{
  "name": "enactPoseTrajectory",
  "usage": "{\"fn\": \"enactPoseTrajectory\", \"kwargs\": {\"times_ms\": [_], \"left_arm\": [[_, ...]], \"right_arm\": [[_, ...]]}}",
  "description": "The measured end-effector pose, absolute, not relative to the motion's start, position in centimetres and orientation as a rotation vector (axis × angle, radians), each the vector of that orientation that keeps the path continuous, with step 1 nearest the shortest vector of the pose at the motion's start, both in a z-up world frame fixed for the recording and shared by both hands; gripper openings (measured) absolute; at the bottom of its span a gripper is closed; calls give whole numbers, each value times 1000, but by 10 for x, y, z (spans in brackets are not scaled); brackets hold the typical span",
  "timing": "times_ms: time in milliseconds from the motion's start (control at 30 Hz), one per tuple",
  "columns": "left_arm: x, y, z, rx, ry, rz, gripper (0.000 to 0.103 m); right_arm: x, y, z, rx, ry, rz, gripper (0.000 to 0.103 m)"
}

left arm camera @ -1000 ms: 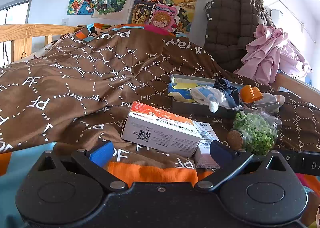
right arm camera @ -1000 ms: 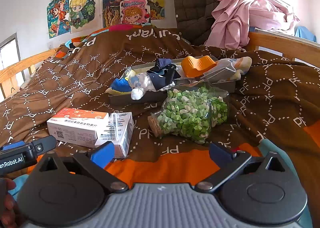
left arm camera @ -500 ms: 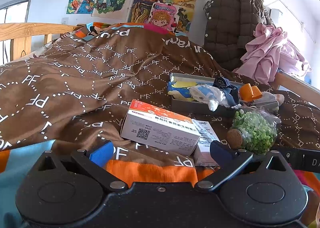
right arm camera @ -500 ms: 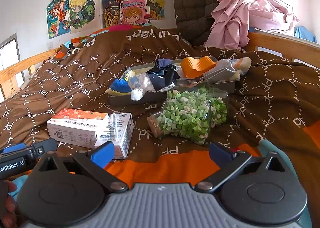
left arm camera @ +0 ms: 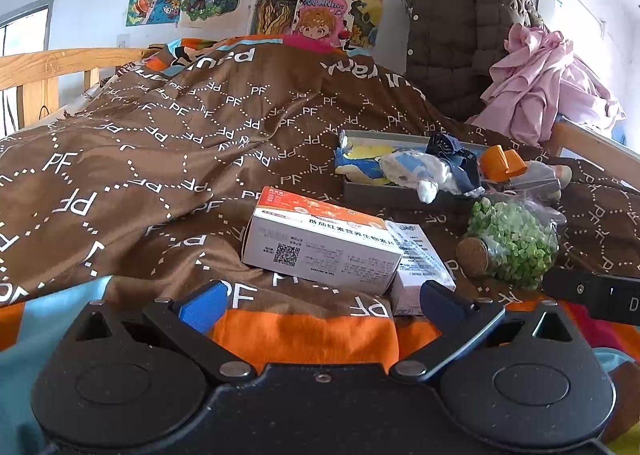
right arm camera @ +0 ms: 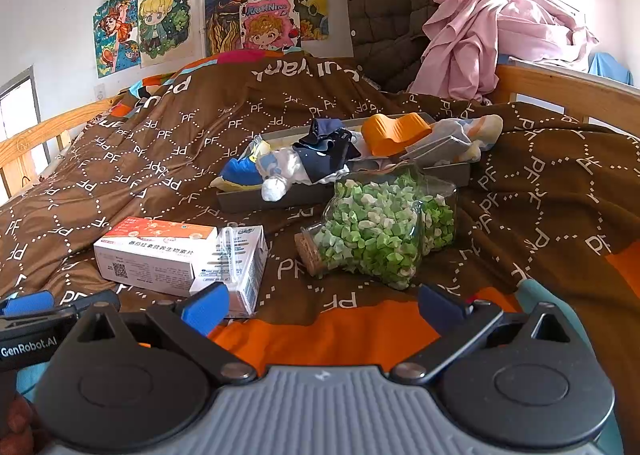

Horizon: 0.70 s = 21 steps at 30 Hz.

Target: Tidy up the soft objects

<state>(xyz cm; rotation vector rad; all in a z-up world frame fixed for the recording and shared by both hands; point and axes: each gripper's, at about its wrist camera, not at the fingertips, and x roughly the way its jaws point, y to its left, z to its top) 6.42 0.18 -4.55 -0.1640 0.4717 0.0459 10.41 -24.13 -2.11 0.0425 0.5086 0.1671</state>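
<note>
Trouble lay near: your left gripper and right gripper gaped wide and empty, and you risked rolling the corked jar by reaching past for the socks

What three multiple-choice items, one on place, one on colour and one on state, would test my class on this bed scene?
1. Where does the corked jar lie?
A. inside the grey tray
B. on the bedspread in front of the tray
C. on top of the white box

2. What colour are the paper bits in the jar?
A. green and white
B. red
C. blue

3. How are the two grippers?
A. both shut on socks
B. left shut on the box
C. both open, holding nothing

Answers: 1 B, the jar lies on its side on the brown bedspread, nearer than the grey tray. 2 A, green and white bits fill the glass. 3 C, the left gripper and the right gripper have fingers spread, with nothing between them.
</note>
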Motion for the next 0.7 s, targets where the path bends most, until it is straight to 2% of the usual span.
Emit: {"fn": "enactPoseTrajectory", "kwargs": {"times_ms": [700], "left_arm": [[64, 3, -44, -187, 478, 51, 102]], "right_arm": [[104, -241, -21, 43, 510, 168, 103]]}}
